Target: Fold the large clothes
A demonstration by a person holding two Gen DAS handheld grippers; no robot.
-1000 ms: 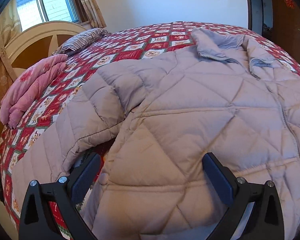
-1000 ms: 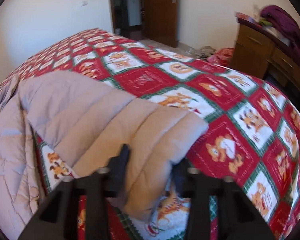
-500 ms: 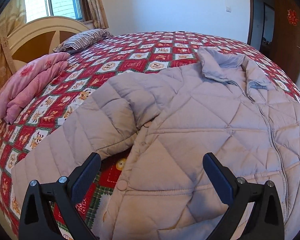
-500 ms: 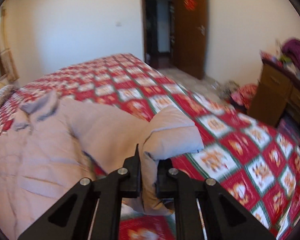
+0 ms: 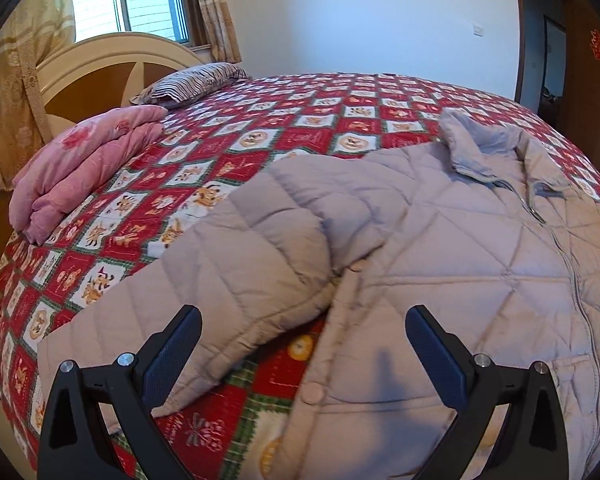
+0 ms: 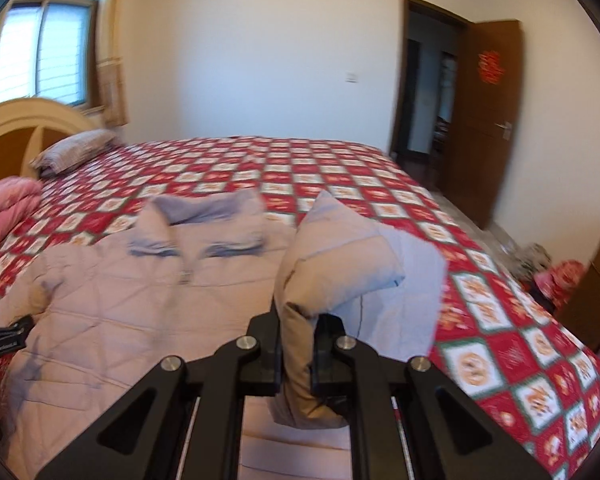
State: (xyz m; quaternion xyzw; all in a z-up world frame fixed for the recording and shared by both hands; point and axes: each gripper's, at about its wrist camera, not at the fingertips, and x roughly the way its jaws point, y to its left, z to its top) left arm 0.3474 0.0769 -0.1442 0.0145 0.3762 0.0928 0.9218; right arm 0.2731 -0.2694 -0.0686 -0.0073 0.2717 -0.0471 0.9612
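A large beige quilted jacket (image 5: 452, 248) lies front-up on the bed, collar toward the far side. Its left sleeve (image 5: 220, 276) lies spread out to the left. My left gripper (image 5: 300, 344) is open and empty, held above the gap between that sleeve and the jacket's body. In the right wrist view the jacket (image 6: 140, 300) fills the left half. My right gripper (image 6: 298, 344) is shut on the end of the right sleeve (image 6: 340, 264) and holds it lifted over the jacket's right side.
The bed has a red and white checked cover (image 5: 300, 120). A folded pink quilt (image 5: 80, 160) and a striped pillow (image 5: 188, 84) lie by the headboard (image 5: 100, 68). An open brown door (image 6: 484, 120) and a wooden dresser (image 6: 596, 288) stand to the right.
My right gripper has closed on the right sleeve's end, lifted it and swung it left toward the jacket's body. My left gripper stays open and has pulled back and left.
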